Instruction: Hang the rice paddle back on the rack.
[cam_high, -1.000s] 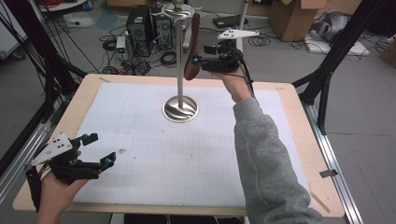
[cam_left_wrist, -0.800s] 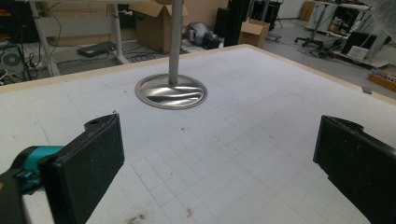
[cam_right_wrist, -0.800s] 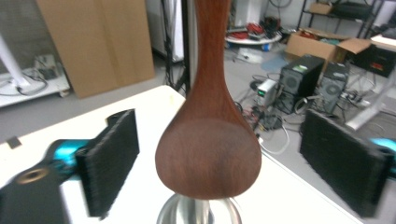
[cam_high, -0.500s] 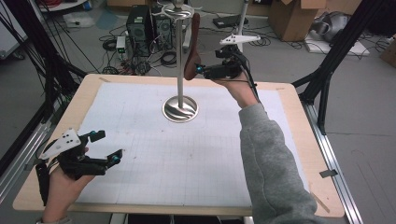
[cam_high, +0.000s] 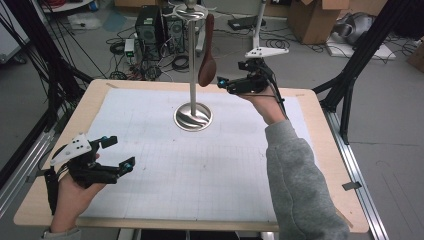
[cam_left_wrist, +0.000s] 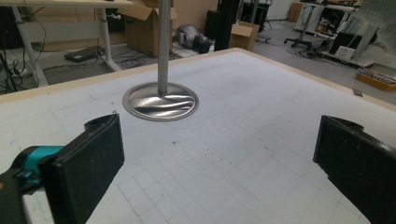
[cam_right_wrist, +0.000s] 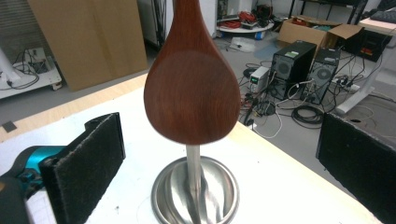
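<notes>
Just ahead of the right claw (cam_high: 223, 82), a dark brown wooden spoon (cam_high: 207, 61) is hanging bowl-down from the top of a tall polished steel stand (cam_high: 193, 70). That claw's jaws have just been opening and are now standing wide apart, with the spoon's bowl (cam_right_wrist: 191, 91) facing the gap between them and touching neither pad. Below the spoon, the stand's round base (cam_right_wrist: 195, 191) is resting on the white gridded mat of the wooden table (cam_high: 320, 132). Well apart from both, the left claw (cam_high: 120, 153) is hovering near the table's near corner, jaws spread wide on nothing, the steel base (cam_left_wrist: 160, 100) lying ahead of it.
</notes>
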